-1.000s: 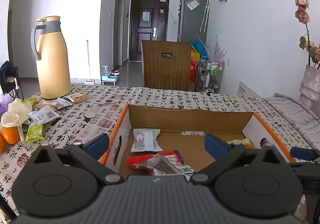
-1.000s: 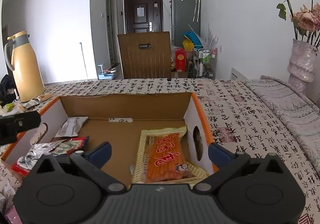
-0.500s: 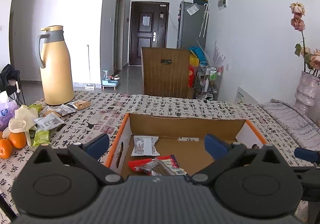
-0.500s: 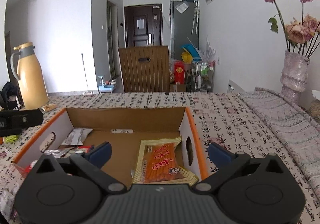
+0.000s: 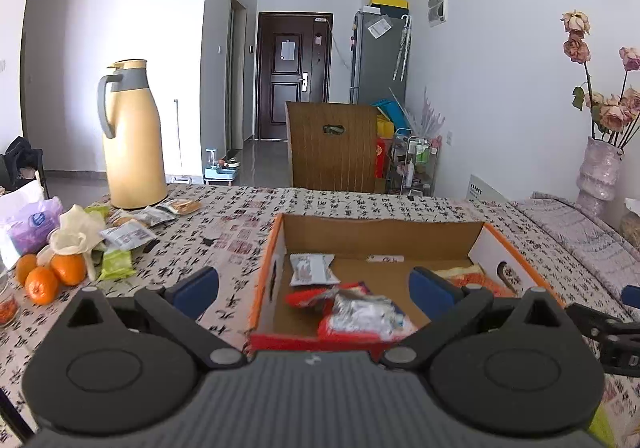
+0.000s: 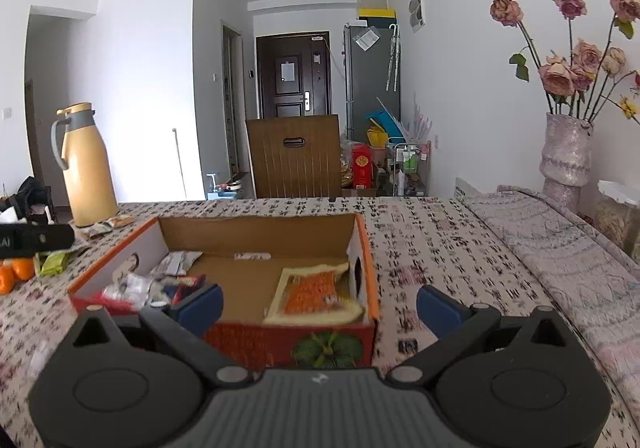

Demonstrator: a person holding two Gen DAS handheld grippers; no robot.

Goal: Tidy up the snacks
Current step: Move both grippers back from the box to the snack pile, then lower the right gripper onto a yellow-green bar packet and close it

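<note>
On the bench (image 5: 320, 208), covered with a calligraphy-print cloth, sits the open orange-edged cardboard box (image 5: 380, 226), directly ahead of both my grippers. My left gripper (image 5: 314, 290) hovers at the box's near left corner, blue-padded fingers (image 5: 196, 286) spread wide, nothing between them. My right gripper (image 6: 320, 306) hangs before the box's near right corner (image 6: 370, 322), fingers (image 6: 438, 310) likewise spread and empty.

Box contents, left-wrist view: one white printed sachet (image 5: 312, 268) lying flat toward the back left; a red packet (image 5: 308, 296) with a crinkled silver foil packet (image 5: 364, 314) lying on top of it, near the front left. Against the right wall lies a flat yellow-bordered orange snack bag (image 6: 316, 292), seen best from the right wrist; its far edge curls up against the box wall.

Outside the box, left part of the bench: a tall cream-yellow thermos jug with grey handle (image 5: 130, 136), upright. Loose snack packets (image 5: 152, 214) are scattered at its base, well apart from the box. Nearer me, a light-green wrapped snack (image 5: 116, 262), three oranges (image 5: 52, 276) touching one another, and a crumpled cream-coloured bag (image 5: 74, 234) just behind them.

Far right: a pale textured vase of dried pink roses (image 6: 566, 152), standing upright.
</note>
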